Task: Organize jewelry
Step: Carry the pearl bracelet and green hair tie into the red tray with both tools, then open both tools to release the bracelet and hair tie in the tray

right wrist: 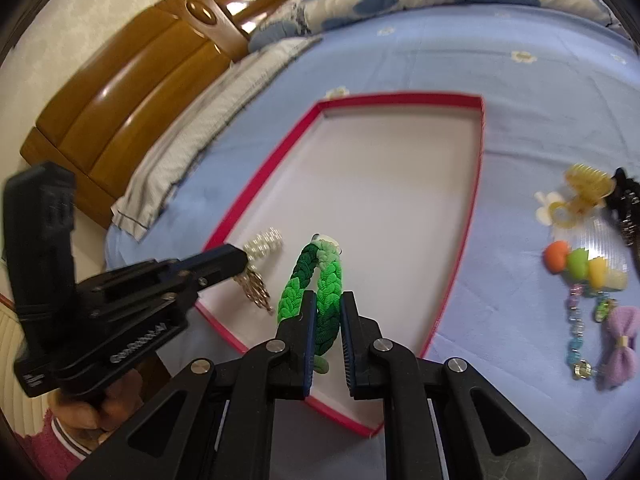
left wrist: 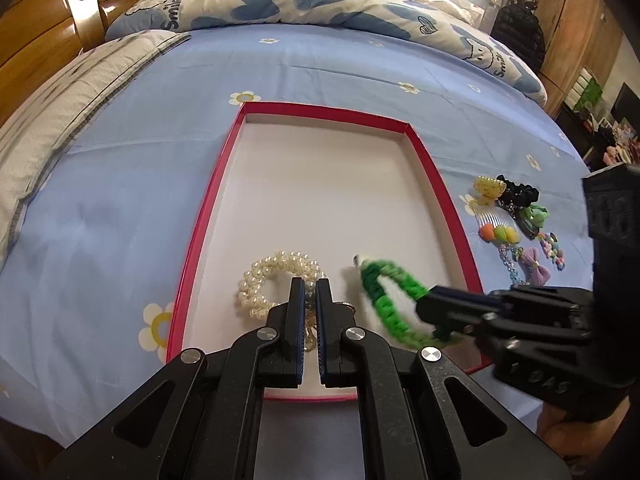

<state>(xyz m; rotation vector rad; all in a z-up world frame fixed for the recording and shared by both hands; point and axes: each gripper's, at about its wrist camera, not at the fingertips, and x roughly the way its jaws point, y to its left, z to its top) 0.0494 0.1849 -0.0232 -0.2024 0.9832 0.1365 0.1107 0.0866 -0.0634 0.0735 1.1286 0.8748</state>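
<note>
I have both grippers over the near end of the red-rimmed tray (left wrist: pixel 424 168) lying on the blue bedsheet (left wrist: pixel 132 208). My left gripper (left wrist: pixel 309 286) is pinched nearly closed on a pale chain whose pearl bracelet (left wrist: pixel 266 280) sits just beyond its tips, at about 11 o'clock in the left wrist view. My right gripper (right wrist: pixel 326 300) is clamped narrow on the green braided bracelet (right wrist: pixel 310 276), its loop standing up at 12 o'clock between the fingers. The remaining pile of hair accessories (left wrist: pixel 516 224) waits on the sheet at 3 o'clock, outside the tray. My worry is a tangle: the two pieces hang close together, so releasing both at once could leave the braid lying across the chain. The braid could also spring sideways on release and catch the tray's low rim, spilling onto the sheet.
</note>
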